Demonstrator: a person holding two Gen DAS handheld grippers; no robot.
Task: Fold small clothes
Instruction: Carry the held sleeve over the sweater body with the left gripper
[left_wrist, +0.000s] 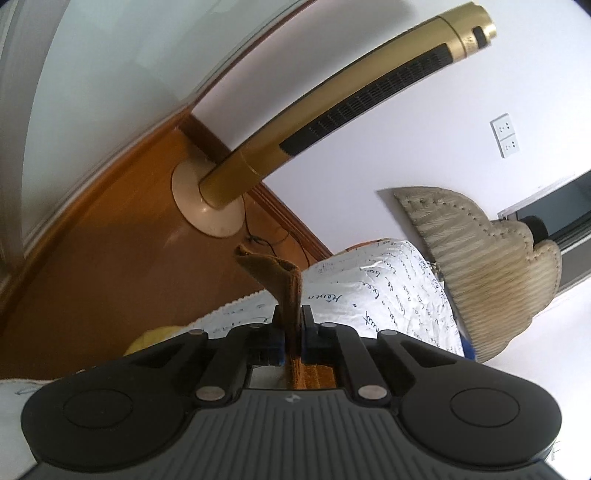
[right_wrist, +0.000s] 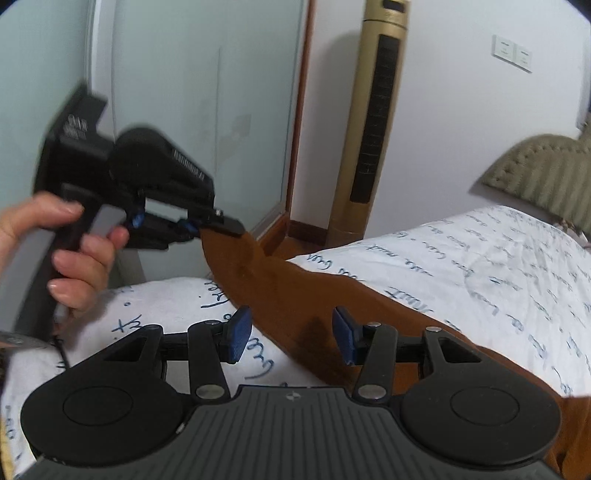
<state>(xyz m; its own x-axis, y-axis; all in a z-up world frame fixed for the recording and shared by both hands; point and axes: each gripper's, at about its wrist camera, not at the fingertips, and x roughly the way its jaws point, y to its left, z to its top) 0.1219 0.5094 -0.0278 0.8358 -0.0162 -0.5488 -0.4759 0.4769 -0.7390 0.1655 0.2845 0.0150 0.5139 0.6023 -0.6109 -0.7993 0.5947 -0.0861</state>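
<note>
A brown garment (right_wrist: 280, 280) lies stretched across the white bed cover printed with handwriting (right_wrist: 461, 266). One corner of it is lifted off the bed. My left gripper (left_wrist: 292, 325) is shut on that corner, and a tuft of the brown garment (left_wrist: 282, 275) sticks up past its black fingers. In the right wrist view the left gripper (right_wrist: 218, 225) is at the left, held by a person's hand (right_wrist: 74, 266). My right gripper (right_wrist: 292, 334) stands open low over the garment. Its blue pads (right_wrist: 238, 332) sit on either side of the cloth without pressing it.
A gold tower fan (right_wrist: 373, 122) stands on the wooden floor (left_wrist: 110, 258) by the wall, next to a frosted glass door (right_wrist: 184, 110). A beige tufted headboard (left_wrist: 491, 258) rises beyond the bed. Wall sockets (left_wrist: 505, 134) are on the white wall.
</note>
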